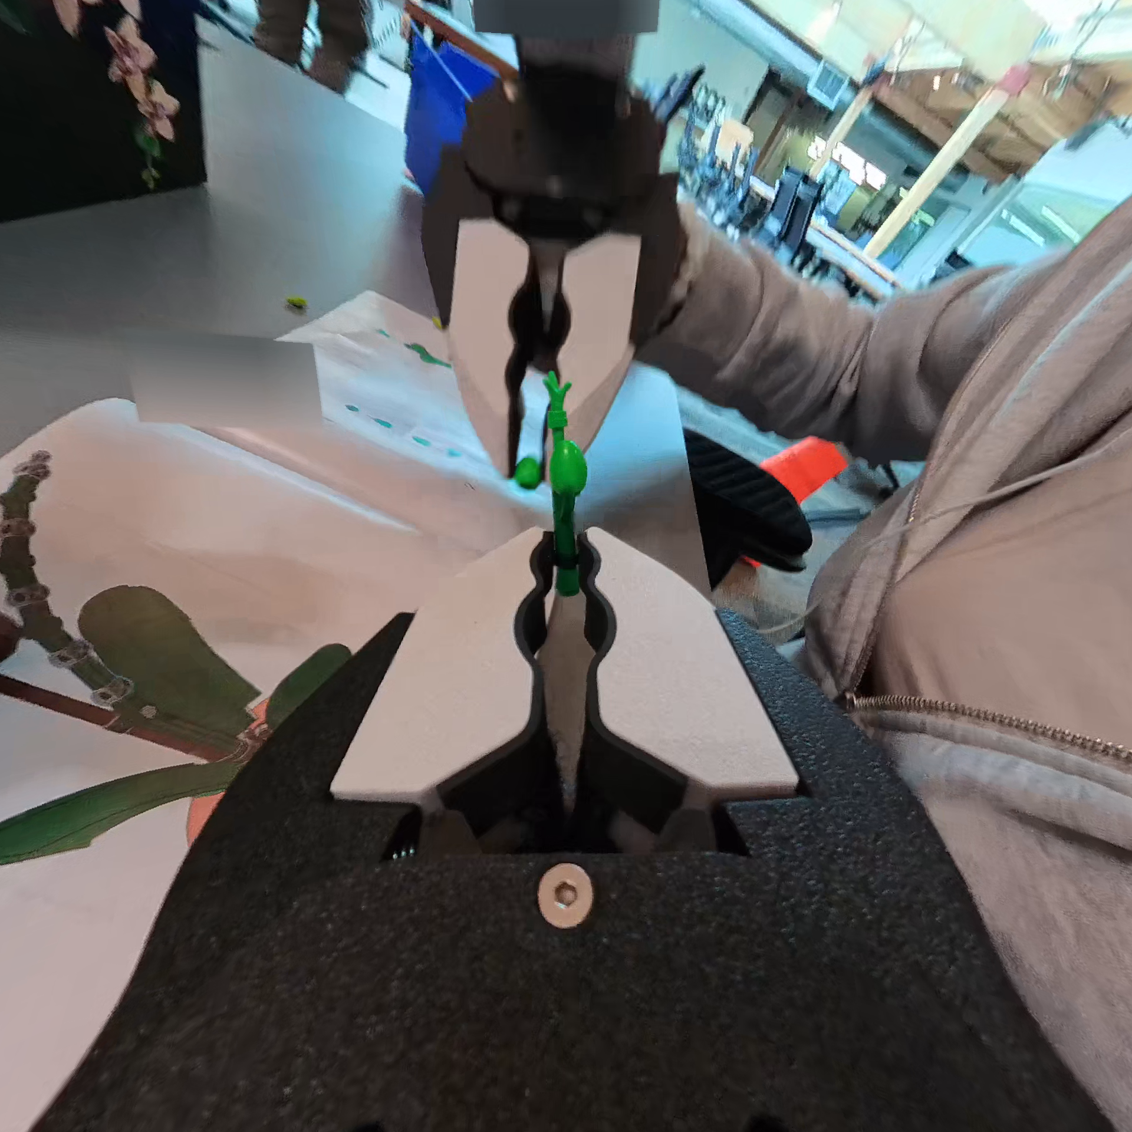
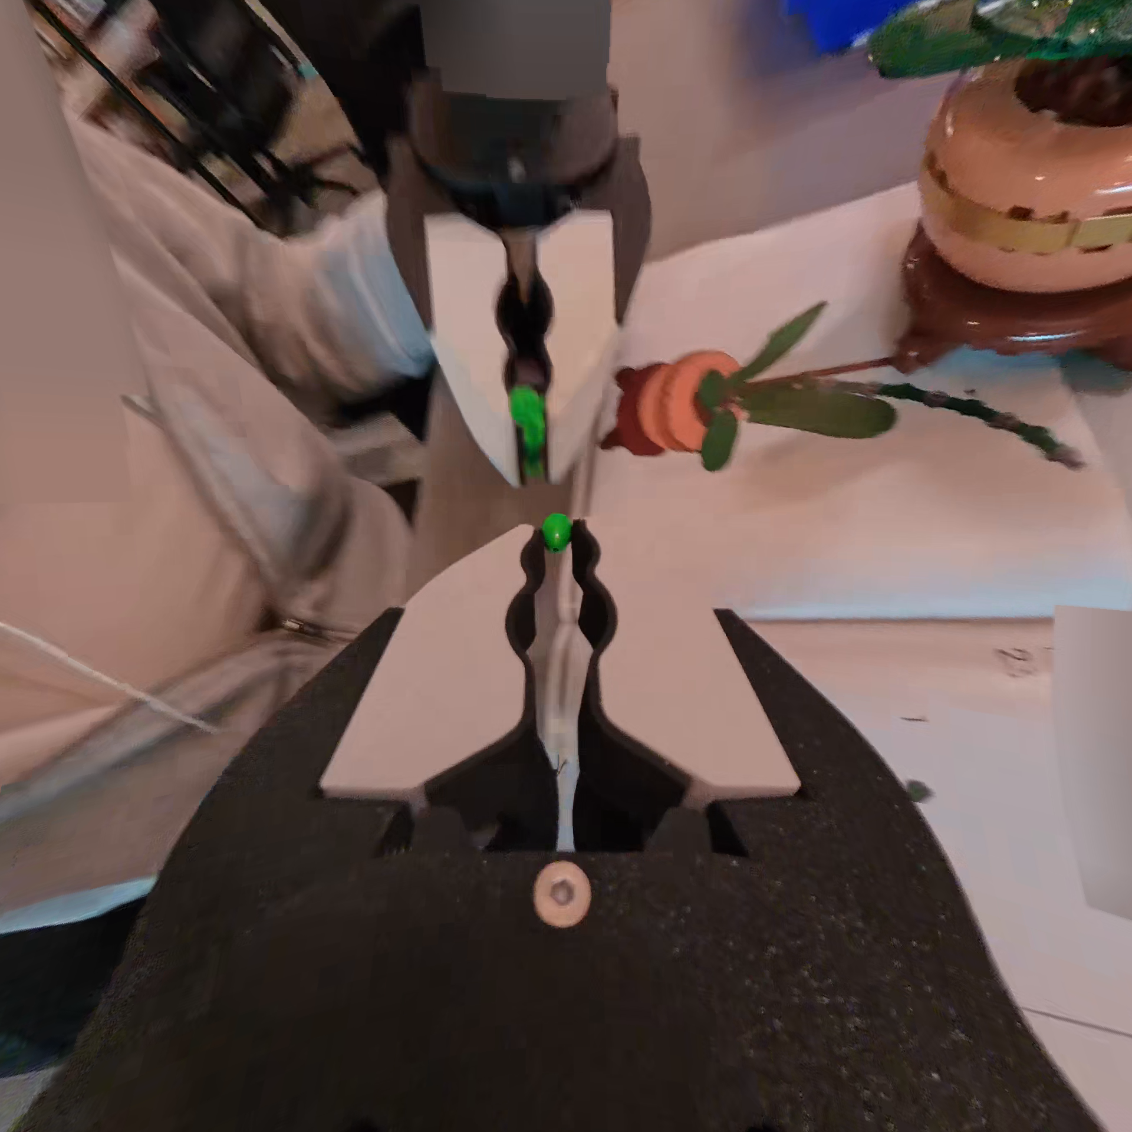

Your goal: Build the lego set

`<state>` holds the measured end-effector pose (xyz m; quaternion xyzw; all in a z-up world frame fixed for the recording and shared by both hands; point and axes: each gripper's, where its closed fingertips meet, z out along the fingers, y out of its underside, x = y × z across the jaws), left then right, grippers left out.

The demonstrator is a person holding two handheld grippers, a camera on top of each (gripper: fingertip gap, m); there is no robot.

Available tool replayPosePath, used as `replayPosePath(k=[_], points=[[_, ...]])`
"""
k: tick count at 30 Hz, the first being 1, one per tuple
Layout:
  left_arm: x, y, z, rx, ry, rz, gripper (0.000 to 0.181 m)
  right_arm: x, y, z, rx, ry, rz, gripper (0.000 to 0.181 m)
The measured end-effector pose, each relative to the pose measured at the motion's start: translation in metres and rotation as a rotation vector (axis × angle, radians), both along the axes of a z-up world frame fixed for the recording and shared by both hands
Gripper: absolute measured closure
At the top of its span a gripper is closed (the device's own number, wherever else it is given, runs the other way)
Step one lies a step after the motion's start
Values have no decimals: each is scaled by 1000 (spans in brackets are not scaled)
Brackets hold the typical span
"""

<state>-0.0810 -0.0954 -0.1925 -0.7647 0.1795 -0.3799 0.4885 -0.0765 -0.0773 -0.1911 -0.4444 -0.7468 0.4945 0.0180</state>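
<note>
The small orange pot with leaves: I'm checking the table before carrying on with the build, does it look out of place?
Yes. The small orange pot lies tipped on its side on the white table, its leaves pointing sideways toward the large upright vase. Nothing looks spilled or broken.

The counter [image 1: 294, 202] is pale and smooth. On it lie an open instruction booklet [image 1: 380, 380], a small green piece [image 1: 296, 301], a plant model on its side [image 2: 735, 404], and a round brown-and-tan pot [image 2: 1011, 226] standing upright behind it.
</note>
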Motion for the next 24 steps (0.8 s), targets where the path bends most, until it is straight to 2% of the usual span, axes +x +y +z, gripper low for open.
replayPosePath(k=[2,6,12,24], points=[[6,-2,-5,-12,43,-34,175,4,-6,5,-67,-73,7,173],[13,-5,-9,-36,67,-93,175,12,-17,-6,-101,-193,22,173],[24,-11,-20,-92,130,-184,175,17,-25,-14,-130,-264,59,173],[28,-13,-28,-121,176,-208,175,20,-29,-24,-93,-322,86,173]])
